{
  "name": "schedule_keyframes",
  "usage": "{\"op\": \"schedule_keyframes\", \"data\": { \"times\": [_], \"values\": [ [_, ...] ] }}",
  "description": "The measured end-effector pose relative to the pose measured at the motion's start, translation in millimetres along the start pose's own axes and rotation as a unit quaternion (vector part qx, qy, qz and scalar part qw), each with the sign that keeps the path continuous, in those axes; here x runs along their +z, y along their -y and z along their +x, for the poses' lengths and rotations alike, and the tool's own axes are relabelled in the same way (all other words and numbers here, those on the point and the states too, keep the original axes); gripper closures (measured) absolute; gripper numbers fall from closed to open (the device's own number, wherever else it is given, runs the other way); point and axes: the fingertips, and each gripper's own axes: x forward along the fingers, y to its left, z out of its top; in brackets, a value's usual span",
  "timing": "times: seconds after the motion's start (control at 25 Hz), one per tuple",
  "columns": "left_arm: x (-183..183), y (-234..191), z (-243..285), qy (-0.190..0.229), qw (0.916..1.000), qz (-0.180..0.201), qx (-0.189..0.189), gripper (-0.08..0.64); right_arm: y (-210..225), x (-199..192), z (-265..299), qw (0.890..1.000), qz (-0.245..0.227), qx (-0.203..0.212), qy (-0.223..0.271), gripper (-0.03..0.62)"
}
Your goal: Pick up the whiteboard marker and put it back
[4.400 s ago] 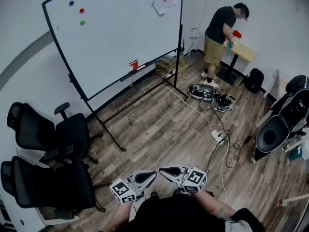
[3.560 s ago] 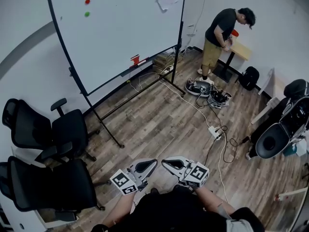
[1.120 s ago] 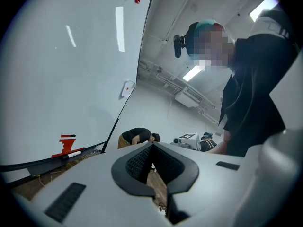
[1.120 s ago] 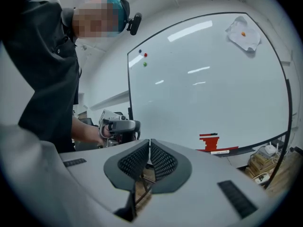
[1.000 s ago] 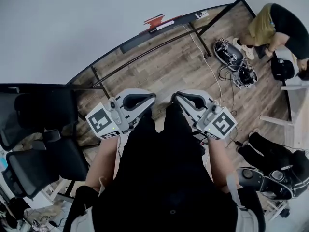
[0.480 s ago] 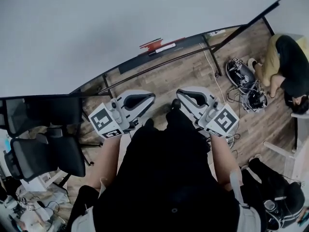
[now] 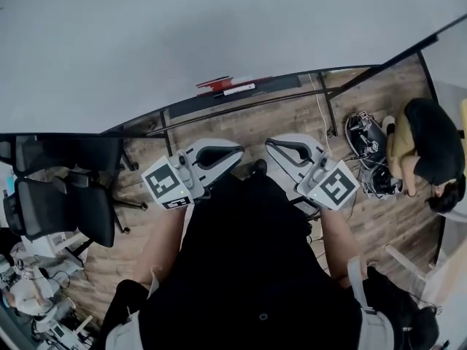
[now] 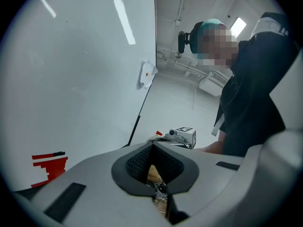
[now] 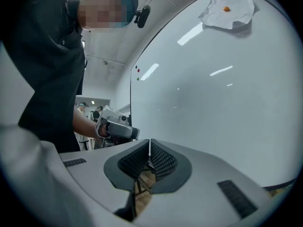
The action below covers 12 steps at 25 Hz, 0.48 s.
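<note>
Ahead of both pairs of jaws, shut tip to tip on nothing, the whiteboard marker [image 7: 239, 89] lay on the whiteboard tray [image 7: 281, 85] beside a red eraser [image 7: 214, 84], so the left gripper [image 7: 235, 152] or right gripper [image 7: 271, 145], if brought in unopened, risked knocking it off.

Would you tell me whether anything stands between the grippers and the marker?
Nothing visible does: the whiteboard marker lies on the board's tray beside a red eraser, with open space before the left gripper and right gripper.
</note>
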Motion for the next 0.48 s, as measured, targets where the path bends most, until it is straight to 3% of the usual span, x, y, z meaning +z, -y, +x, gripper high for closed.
{"op": "schedule_keyframes", "data": {
  "times": [0.24, 0.48],
  "values": [
    [0.7, -21.4, 4.9, -0.018, 0.9994, 0.01, 0.028, 0.548, 8.5, -5.7, -7.1, 1.0, -0.012, 0.001, -0.004, 0.571],
    [13.2, -33.5, -0.4, -0.005, 0.9993, 0.029, 0.024, 0.548, 15.1, -12.6, -10.7, 1.0, -0.003, -0.013, -0.015, 0.571]
  ]
}}
